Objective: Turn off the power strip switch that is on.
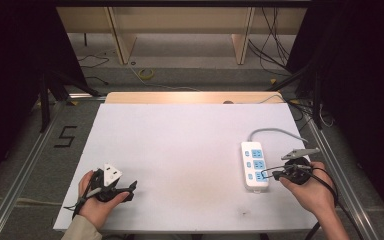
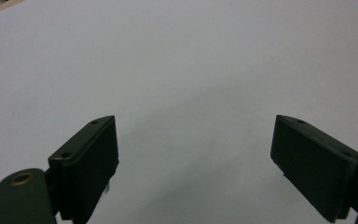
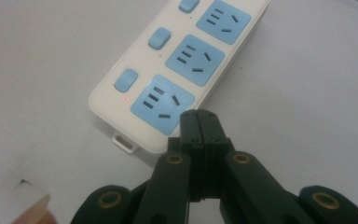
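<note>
The white plastic power strip with three blue sockets and three blue rocker switches (image 1: 254, 165) lies on the right side of the white table (image 1: 180, 150), its grey cable (image 1: 275, 131) curling away toward the far right edge. The right gripper (image 3: 201, 122) has its jaws clenched together with nothing between them, and their joined tip hovers at the near end of the strip, just over the edge of the nearest blue socket (image 3: 162, 103). A small red light (image 3: 126, 98) glows beside the nearest blue switch (image 3: 125, 80), which suggests that this socket is live. The step in hand looks like pressing a switch with the closed tip. Whether the tip already touches the strip cannot be told from these angles. The next move would call for shifting the tip from the socket over to the switch and pushing down squarely, so the light strip does not slide. The left gripper (image 1: 116, 190) rests well apart at the near left, jaws spread wide over bare table.
</note>
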Available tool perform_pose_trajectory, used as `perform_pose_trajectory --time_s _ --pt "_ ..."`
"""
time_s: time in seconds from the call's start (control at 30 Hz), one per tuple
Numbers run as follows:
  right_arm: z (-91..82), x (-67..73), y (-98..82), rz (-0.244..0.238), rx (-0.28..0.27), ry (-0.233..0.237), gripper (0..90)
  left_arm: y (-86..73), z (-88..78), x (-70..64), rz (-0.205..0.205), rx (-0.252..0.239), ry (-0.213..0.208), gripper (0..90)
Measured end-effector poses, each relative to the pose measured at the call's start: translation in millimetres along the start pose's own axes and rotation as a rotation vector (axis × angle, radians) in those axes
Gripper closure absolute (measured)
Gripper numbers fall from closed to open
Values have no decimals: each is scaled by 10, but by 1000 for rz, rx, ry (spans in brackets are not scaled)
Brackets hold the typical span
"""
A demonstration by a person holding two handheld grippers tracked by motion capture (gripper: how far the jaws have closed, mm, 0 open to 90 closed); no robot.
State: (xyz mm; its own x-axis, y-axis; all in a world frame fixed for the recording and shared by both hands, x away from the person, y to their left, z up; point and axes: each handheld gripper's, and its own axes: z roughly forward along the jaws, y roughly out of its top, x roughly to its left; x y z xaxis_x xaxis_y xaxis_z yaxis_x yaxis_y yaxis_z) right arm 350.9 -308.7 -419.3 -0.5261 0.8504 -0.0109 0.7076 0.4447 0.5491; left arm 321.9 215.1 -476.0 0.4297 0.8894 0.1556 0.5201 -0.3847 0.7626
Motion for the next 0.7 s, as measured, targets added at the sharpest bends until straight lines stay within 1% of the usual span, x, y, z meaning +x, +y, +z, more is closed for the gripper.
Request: perform_pose_trajectory --time_s 0.7 --pt "24 54 108 -11 13 20 900 -3 9 -7 1 0 -6 146"
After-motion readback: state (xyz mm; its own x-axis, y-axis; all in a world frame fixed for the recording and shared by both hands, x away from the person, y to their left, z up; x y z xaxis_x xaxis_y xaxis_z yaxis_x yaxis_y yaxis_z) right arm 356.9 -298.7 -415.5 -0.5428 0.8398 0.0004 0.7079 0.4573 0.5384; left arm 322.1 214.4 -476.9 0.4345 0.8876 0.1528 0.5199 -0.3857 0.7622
